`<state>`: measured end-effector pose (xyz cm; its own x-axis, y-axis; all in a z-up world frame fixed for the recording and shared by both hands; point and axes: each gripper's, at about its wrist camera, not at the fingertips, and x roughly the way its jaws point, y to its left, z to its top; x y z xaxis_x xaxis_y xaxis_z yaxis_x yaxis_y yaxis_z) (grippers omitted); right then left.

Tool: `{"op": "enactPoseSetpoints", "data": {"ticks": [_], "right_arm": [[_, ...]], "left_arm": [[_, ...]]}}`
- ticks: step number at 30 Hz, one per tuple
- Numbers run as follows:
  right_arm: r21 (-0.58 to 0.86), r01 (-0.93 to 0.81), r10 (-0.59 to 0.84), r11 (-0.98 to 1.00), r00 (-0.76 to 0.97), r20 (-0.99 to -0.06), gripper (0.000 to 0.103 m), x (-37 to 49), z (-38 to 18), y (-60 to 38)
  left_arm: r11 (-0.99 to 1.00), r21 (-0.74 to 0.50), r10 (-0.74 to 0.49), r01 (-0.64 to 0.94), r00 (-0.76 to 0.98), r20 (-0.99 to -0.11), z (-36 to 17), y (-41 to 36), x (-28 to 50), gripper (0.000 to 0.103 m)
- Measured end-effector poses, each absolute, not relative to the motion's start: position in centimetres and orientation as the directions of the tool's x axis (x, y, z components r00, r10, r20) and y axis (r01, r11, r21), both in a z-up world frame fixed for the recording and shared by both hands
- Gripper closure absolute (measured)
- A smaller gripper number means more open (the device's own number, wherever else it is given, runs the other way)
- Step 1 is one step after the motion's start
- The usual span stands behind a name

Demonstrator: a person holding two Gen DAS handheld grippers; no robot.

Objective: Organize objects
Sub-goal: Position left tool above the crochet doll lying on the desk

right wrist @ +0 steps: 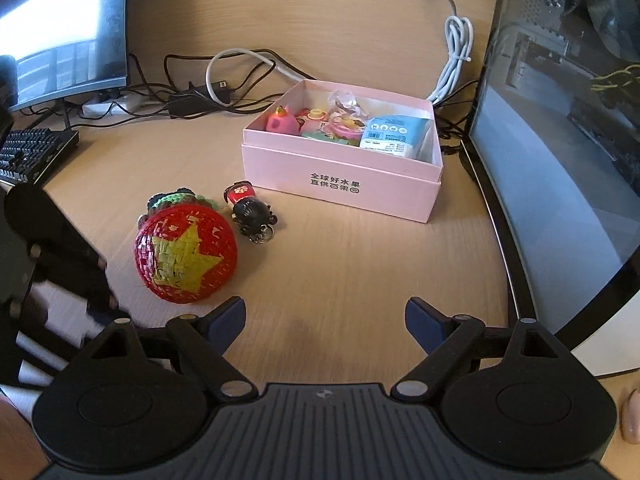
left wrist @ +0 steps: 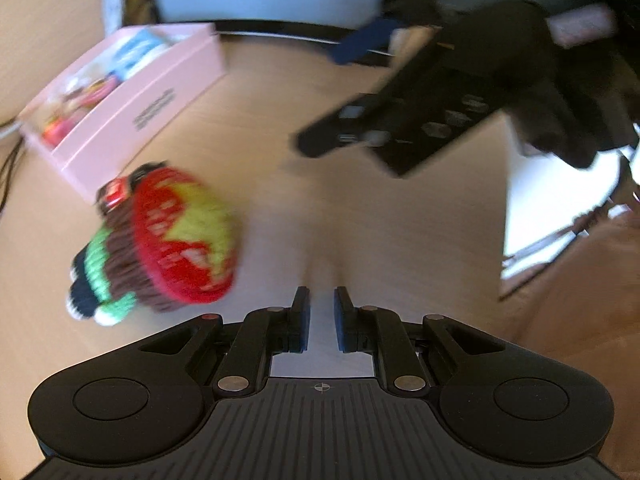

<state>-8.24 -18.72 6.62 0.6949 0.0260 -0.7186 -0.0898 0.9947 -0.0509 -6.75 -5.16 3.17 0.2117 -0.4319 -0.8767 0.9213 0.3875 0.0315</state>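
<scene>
A red woven cap with a yellow star (right wrist: 186, 254) (left wrist: 188, 236) lies on the wooden desk, on top of a brown, green and black knitted piece (left wrist: 104, 280). Beside it lies a small black doll keychain with a red hat (right wrist: 250, 210). Behind them stands an open pink box (right wrist: 340, 176) (left wrist: 132, 104) holding several small toys and a blue packet. My left gripper (left wrist: 322, 312) is shut and empty, just right of the cap. My right gripper (right wrist: 326, 316) stands open over bare desk, nothing between its fingers. In the left wrist view the right gripper (left wrist: 332, 92) is a blurred shape at the upper right.
A curved monitor (right wrist: 64, 28), a keyboard (right wrist: 32, 152) and tangled cables (right wrist: 192, 88) lie at the back left. A glass-sided computer case (right wrist: 560, 140) walls off the right. The blurred left gripper (right wrist: 60, 264) sits at the left edge, close to the cap.
</scene>
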Motion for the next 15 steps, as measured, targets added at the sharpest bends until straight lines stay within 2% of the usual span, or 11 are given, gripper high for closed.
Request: {"op": "enactPoseSetpoints", "data": {"ticks": [1, 2, 6, 9, 15], "right_arm": [[-0.051, -0.088, 0.024, 0.995, 0.695, -0.719, 0.015, -8.2, 6.6, -18.7], [-0.052, -0.086, 0.022, 0.995, 0.695, -0.719, 0.015, -8.2, 6.6, -18.7], [-0.049, -0.078, 0.019, 0.996, 0.691, -0.722, 0.015, -8.3, 6.4, -18.8], [-0.043, -0.076, 0.021, 0.996, 0.685, -0.728, 0.015, -8.3, 6.2, -18.9], [-0.039, -0.079, 0.025, 0.996, 0.677, -0.735, 0.015, -8.3, 5.9, -18.9]], "left_arm": [[0.388, 0.043, -0.424, 0.921, 0.22, -0.879, 3.2, -5.3, -6.9, 0.088], [0.398, 0.045, -0.417, 0.916, 0.224, -0.881, 3.2, -5.4, -6.8, 0.082], [0.489, 0.054, -0.374, 0.871, 0.265, -0.889, 3.1, -5.1, -5.6, 0.078], [0.537, 0.072, -0.343, 0.84, 0.296, -0.891, 3.2, -4.7, -4.9, 0.077], [0.542, 0.053, -0.377, 0.839, 0.299, -0.877, 3.3, -4.1, -5.2, 0.08]]}}
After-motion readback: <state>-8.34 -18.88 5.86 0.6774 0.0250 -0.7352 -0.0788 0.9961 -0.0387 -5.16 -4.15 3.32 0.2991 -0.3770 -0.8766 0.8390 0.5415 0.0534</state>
